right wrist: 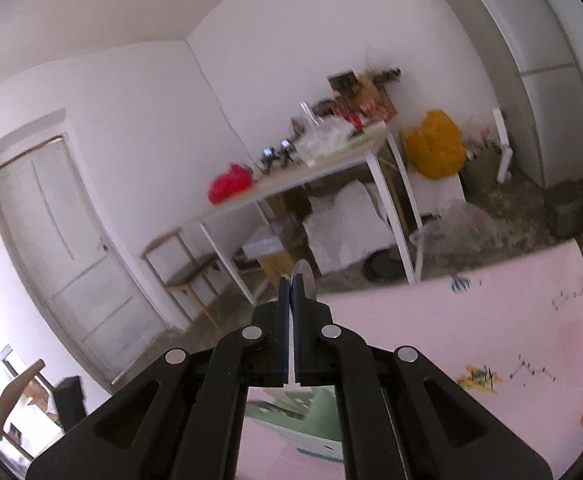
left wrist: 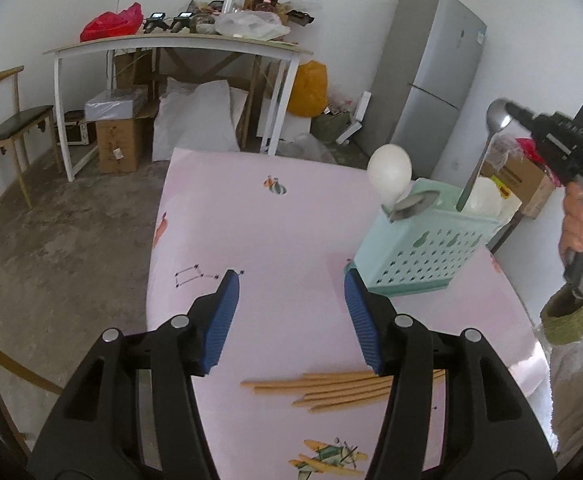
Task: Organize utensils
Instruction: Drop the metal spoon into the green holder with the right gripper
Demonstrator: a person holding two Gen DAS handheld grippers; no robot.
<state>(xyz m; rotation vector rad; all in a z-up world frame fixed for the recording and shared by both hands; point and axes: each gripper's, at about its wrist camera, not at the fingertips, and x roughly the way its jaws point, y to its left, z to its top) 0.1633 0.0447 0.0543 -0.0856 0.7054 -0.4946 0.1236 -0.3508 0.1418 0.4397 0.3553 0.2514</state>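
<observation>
In the left wrist view my left gripper [left wrist: 291,275] stands open above the pink table [left wrist: 259,220], with nothing between its blue pads [left wrist: 225,312]. Several wooden chopsticks [left wrist: 331,391] lie on the table just below and ahead of it. A teal perforated basket [left wrist: 419,252] stands at the right, holding white spoons [left wrist: 389,170] and a metal spoon [left wrist: 413,202]. My right gripper [left wrist: 521,114] is up at the far right, shut on another metal spoon [left wrist: 487,148] near its bowl; the handle's end dips into the basket. In the right wrist view the right gripper [right wrist: 293,280] pinches that spoon [right wrist: 306,280] edge-on.
A person's hand [left wrist: 579,220] and green cuff [left wrist: 575,316] hold the right gripper at the frame's right edge. Beyond the pink table are a cluttered white table [left wrist: 179,46], a grey fridge [left wrist: 431,76], a wooden chair [left wrist: 7,128], boxes and bags. A door [right wrist: 63,248] is at the left.
</observation>
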